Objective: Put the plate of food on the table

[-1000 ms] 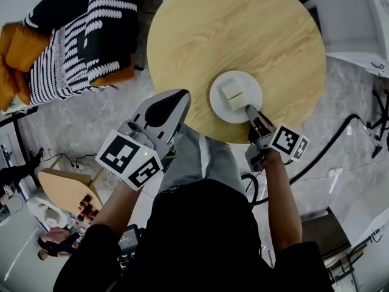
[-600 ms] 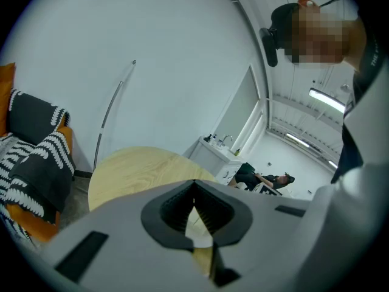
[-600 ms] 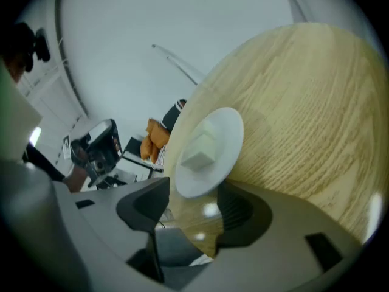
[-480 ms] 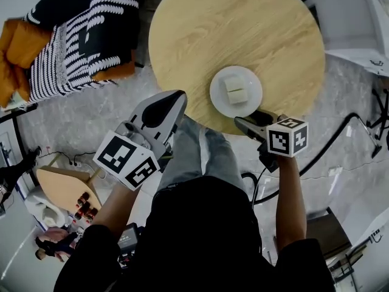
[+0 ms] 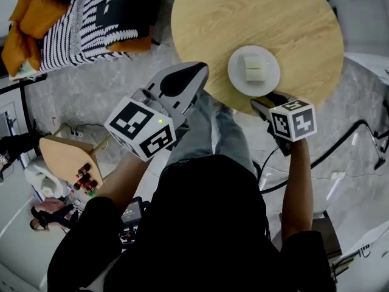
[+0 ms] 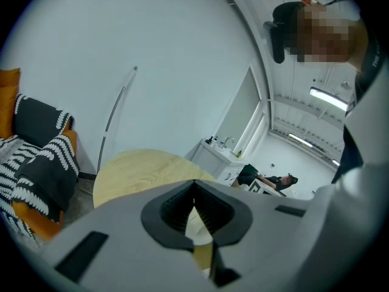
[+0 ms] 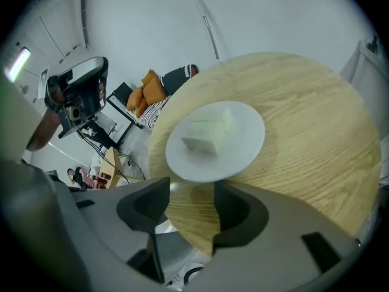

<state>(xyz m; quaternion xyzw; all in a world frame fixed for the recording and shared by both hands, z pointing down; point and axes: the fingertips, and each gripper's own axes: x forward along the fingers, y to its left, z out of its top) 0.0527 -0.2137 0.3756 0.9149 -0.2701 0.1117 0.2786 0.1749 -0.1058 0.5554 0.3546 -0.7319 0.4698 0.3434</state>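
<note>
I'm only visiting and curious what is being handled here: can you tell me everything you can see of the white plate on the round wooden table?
The white round plate is shallow, plain and smooth, perhaps glazed ceramic or plastic. It lies flat on the round light wooden table, near the edge closest to the person. One pale cream block of food sits at its middle. The right gripper is just short of its near rim, with its jaws apart and not clamping it.

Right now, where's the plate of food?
Head view, right of centre: the plate sits at the round wooden table's near edge, just beyond the open right gripper.
</note>
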